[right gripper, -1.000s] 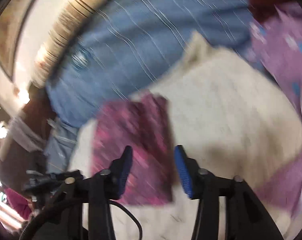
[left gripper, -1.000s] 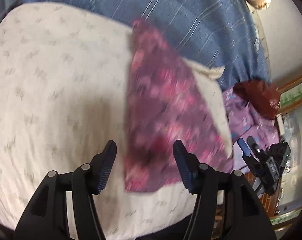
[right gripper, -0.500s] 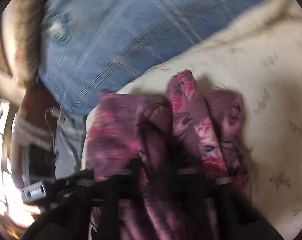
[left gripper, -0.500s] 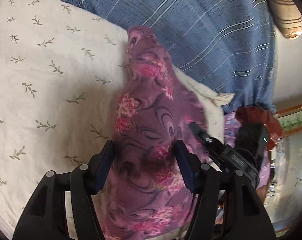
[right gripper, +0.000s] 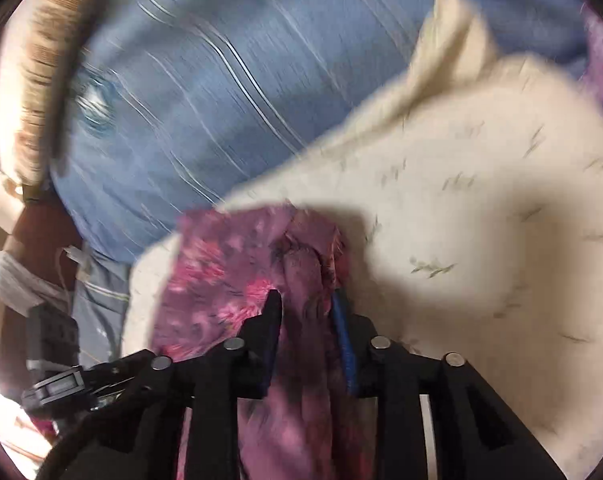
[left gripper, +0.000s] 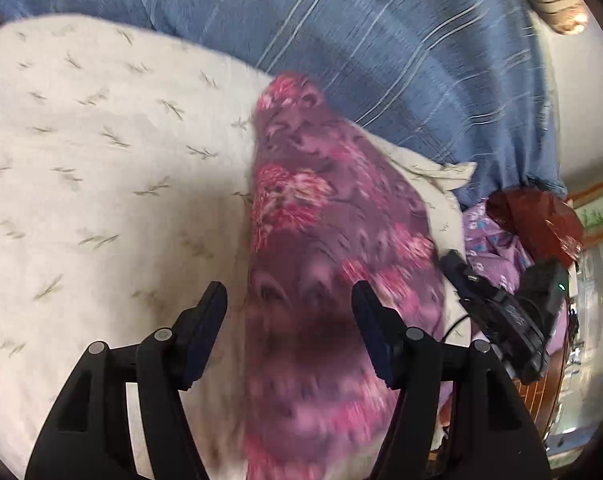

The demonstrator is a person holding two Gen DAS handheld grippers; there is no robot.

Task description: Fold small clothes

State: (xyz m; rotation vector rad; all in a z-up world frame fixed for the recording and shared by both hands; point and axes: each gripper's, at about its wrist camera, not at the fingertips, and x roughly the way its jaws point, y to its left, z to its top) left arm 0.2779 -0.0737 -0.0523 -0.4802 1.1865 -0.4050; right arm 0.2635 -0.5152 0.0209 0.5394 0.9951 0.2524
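Pulled back a touch since half a second ago, left claw (left gripper: 289, 328) now spread wide with the purple floral garment (left gripper: 325, 248) running between its fingers, not pinched; right claw (right gripper: 307, 312) now clamped narrow on a bunched edge of that garment (right gripper: 229, 280), fabric draped back over its fingers; looks like a lift or drag to start a fold; garment lying ahead of both claws on the cream leaf-print pillow (left gripper: 101, 184), blue striped sheet (left gripper: 381, 40) beyond; pretty blurry, so fold still unfinished, probably.
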